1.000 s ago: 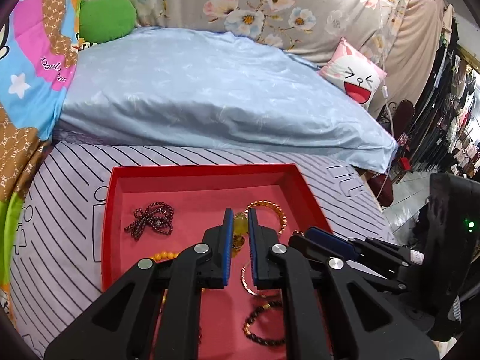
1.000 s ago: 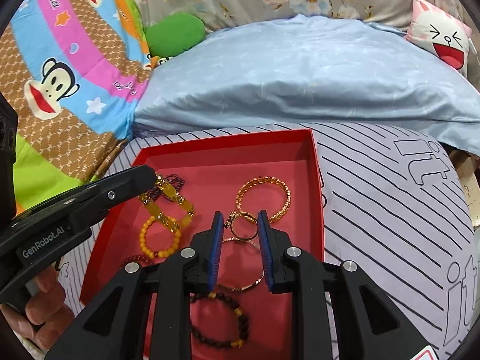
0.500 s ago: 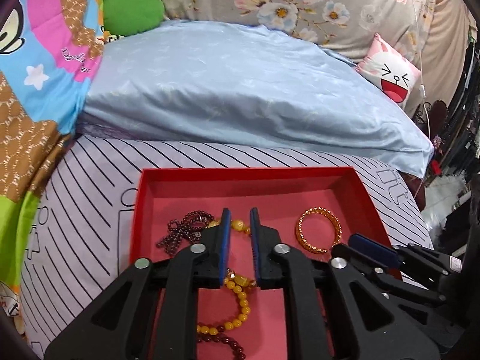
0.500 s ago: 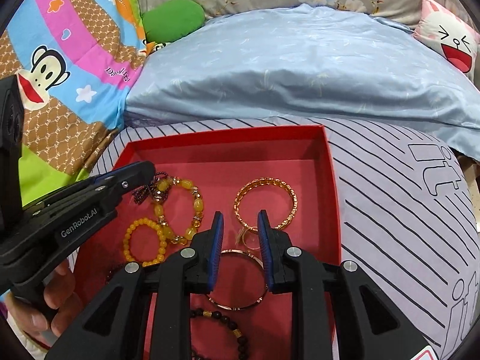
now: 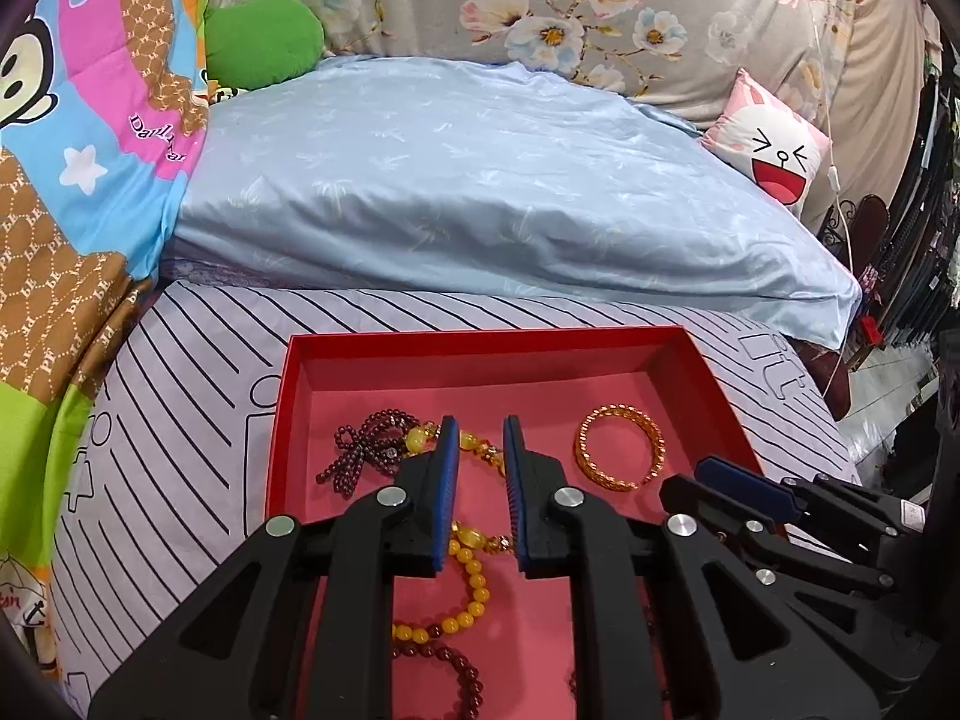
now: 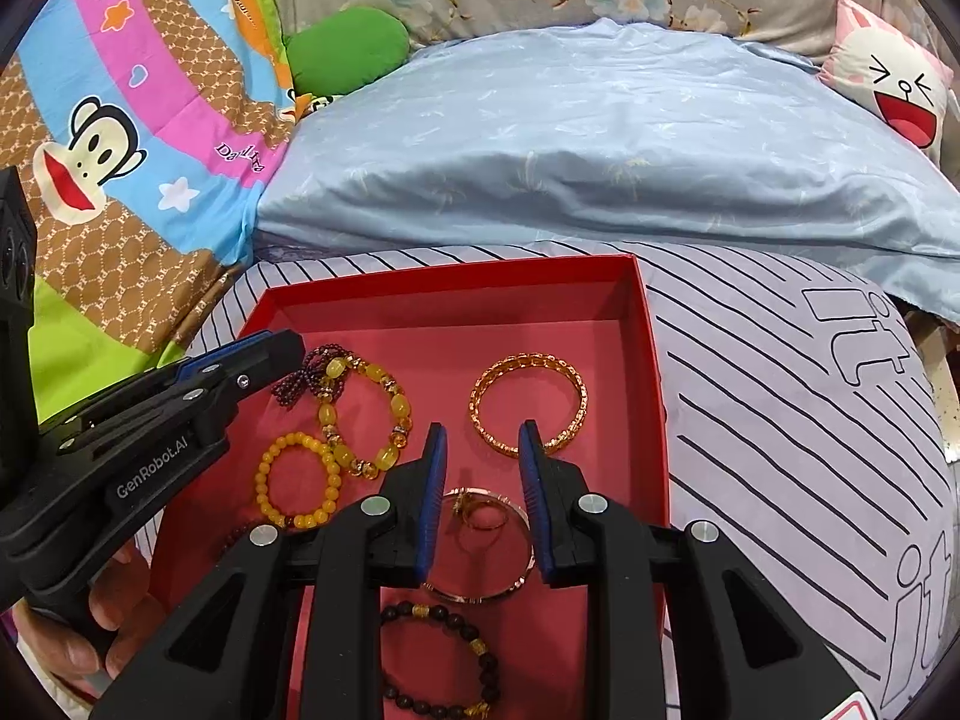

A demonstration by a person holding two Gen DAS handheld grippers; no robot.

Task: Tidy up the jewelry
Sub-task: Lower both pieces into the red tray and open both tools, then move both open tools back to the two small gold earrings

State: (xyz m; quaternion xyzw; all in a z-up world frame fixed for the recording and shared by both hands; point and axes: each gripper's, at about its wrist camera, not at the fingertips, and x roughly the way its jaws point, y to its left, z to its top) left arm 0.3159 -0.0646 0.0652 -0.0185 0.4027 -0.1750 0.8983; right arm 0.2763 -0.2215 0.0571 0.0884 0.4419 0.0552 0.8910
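Right wrist view shows the amber bead bracelet point(image 6: 363, 417), pinched 0.5 s ago by the left gripper point(image 5: 478, 486), now released flat at center-left in the red tray point(image 6: 651, 396), so both it and the right gripper point(image 6: 482, 495) hang parted, empty.

left hand-held gripper point(image 6: 264, 354): "GenRobot.AI" | striped sheet point(image 6: 840, 420): "it" | cartoon blanket point(image 6: 150, 120): partly readable script

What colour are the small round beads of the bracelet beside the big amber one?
Yellow, on the small bead bracelet; the right wrist view shows it best.
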